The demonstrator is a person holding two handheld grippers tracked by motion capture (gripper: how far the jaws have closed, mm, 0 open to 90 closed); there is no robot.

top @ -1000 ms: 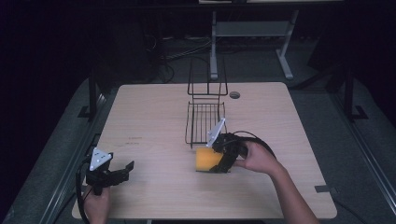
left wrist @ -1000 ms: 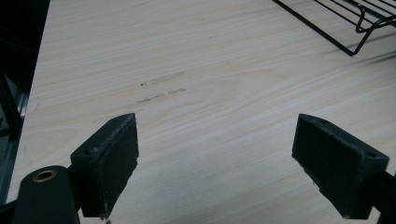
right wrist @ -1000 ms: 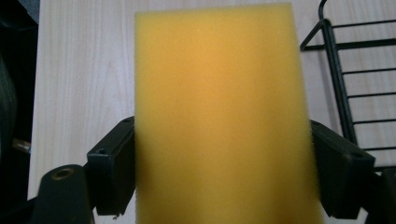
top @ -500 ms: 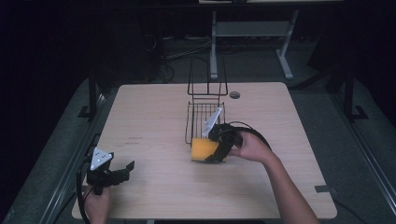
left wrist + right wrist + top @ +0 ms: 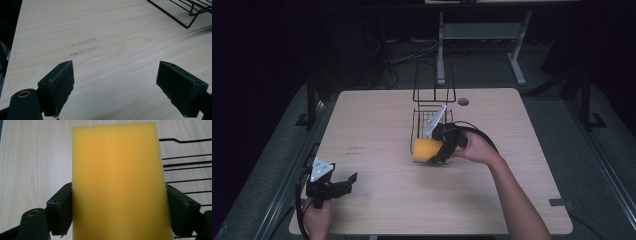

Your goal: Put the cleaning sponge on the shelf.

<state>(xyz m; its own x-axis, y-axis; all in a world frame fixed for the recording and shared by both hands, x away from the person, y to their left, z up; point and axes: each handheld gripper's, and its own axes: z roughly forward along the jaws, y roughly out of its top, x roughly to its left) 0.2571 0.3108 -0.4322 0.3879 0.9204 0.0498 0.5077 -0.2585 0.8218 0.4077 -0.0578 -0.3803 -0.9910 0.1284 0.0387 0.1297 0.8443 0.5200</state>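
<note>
A yellow sponge (image 5: 425, 149) is held in my right gripper (image 5: 438, 150), which is shut on it at the front edge of a black wire rack (image 5: 430, 116) in the middle of the table. In the right gripper view the sponge (image 5: 117, 180) stands tall between the two jaws, with the rack's wires (image 5: 185, 167) to its right. My left gripper (image 5: 343, 183) rests near the table's front left corner, open and holding nothing. In the left gripper view its jaws stand wide apart (image 5: 115, 87) above bare wood, with a corner of the rack (image 5: 185, 12) at the upper right.
The wooden table (image 5: 372, 125) has a small round grommet (image 5: 463, 101) near its far edge. The rack's tall back frame (image 5: 434, 82) rises behind its tray. Cables trail from both grippers. Metal stands and dark floor surround the table.
My right gripper has carried the sponge away from me, from the open table up to the front edge of the wire rack. The left gripper has stayed still.
</note>
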